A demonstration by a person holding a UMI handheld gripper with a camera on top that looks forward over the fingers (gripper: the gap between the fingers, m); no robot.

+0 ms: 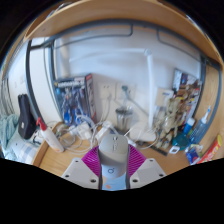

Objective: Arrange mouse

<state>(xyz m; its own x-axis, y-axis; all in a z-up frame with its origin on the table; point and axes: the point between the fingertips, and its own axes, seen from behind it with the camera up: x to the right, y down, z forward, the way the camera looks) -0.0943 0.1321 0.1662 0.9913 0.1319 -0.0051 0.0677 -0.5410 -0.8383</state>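
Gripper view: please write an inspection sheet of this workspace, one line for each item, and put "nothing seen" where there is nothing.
Surface: a wooden desk shows beside the fingers, against a white wall.
Job's things: a grey mouse is between the fingers, lifted off the desk, its front end pointing away.
Clutter: many small items crowd the desk's back edge, too small to name; a black object stands at one side.
Grippers: the gripper is shut on the mouse, a magenta pad pressing on each side.
Cables: white cables lie looped on the desk; others hang down the wall.
Surroundings: a rack of small items and a wooden shelf above.
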